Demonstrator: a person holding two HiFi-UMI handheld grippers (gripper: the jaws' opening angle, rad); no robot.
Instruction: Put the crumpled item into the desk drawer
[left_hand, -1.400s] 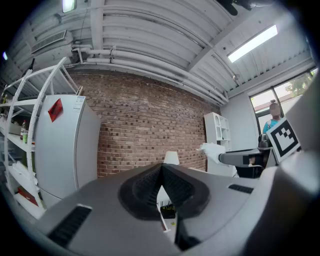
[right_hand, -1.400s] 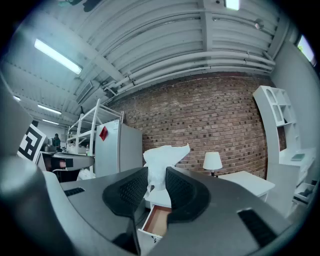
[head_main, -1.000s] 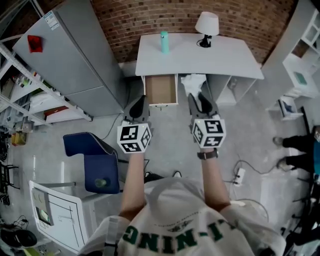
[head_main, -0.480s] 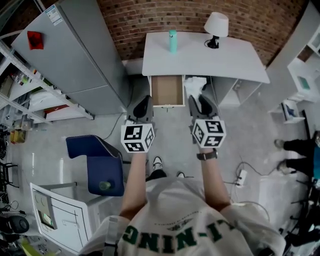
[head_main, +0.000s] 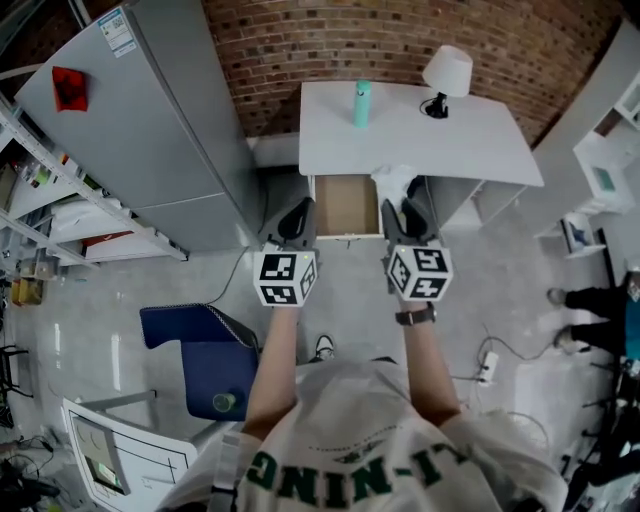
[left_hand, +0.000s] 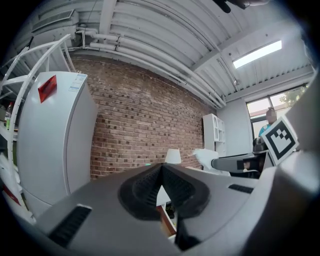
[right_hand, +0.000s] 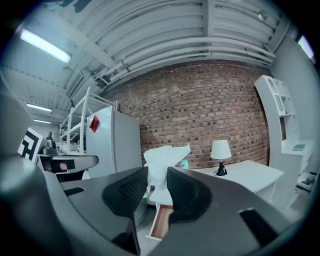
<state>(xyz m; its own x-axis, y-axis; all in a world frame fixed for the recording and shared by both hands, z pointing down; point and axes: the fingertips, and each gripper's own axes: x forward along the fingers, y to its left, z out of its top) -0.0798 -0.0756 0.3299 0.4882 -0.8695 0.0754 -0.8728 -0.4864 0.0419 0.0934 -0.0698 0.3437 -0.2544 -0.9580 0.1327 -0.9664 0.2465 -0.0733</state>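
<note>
on desk (head_main: 470, 140): bottle (head_main: 361, 104) left, lamp (head_main: 447, 72) right; drawer (head_main: 346, 205): under desk; fridge (head_main: 140, 130): left

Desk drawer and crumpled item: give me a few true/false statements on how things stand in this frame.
1. The right gripper is clamped on the crumpled white paper. True.
2. The desk drawer is closed. False: it is pulled open at the front of the white desk.
3. The left gripper holds a bottle. False: its jaws are together with nothing between them; the teal bottle stands on the desk.
4. A table lamp stands on the desk. True.
5. The paper lies inside the drawer. False: it is in the right gripper's jaws, outside the drawer.
</note>
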